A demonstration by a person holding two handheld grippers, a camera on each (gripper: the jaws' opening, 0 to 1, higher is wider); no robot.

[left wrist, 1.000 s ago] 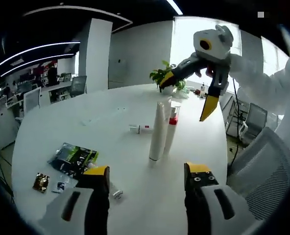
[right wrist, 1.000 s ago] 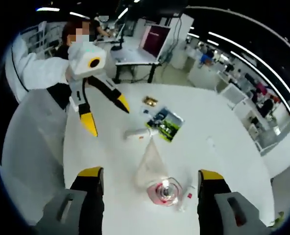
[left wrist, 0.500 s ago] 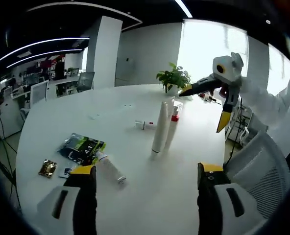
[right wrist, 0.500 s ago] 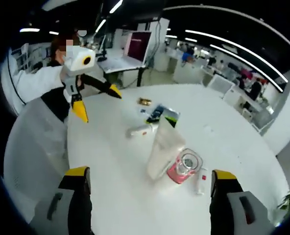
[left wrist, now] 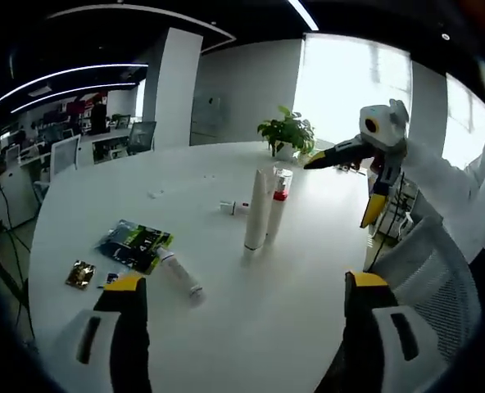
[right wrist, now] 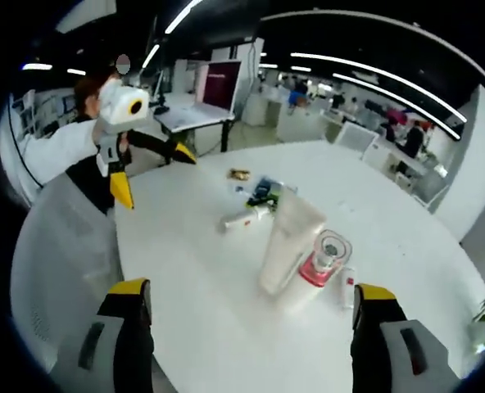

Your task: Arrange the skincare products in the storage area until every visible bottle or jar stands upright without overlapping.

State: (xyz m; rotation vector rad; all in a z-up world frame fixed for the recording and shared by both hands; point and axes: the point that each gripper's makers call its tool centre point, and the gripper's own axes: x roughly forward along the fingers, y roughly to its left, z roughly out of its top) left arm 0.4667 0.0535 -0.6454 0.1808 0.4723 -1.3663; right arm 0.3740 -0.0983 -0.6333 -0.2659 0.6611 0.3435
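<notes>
Left gripper (left wrist: 241, 296): yellow-tipped jaws spread wide, nothing between them, held above the near edge of the round white table (left wrist: 103, 205). Right gripper (right wrist: 247, 307): same, jaws wide apart and empty, above the table's opposite edge (each gripper also shows in the other's view, lifted off the table, jaws splayed).

Tall white squeeze tube (left wrist: 257, 210) stands upright near mid-table. Clear bottle with a red collar and clear cap (left wrist: 277, 205) stands just beside it on the right, touching or nearly touching; cannot tell which. Right gripper view: same pair, white tube (right wrist: 285, 242) on the left, red-collared bottle (right wrist: 324, 260) on the right.

Small white tube with a dark cap (left wrist: 179, 273) lies flat, left of the standing pair and nearer the left gripper. Another small white tube (left wrist: 231, 207) lies flat beyond the pair.

Green and black flat packet (left wrist: 134, 245) lies flat at left, small gold foil sachet (left wrist: 80, 274) near it. Potted green plant (left wrist: 287, 131) at the far edge. Grey mesh office chair (left wrist: 429, 282) at right.
</notes>
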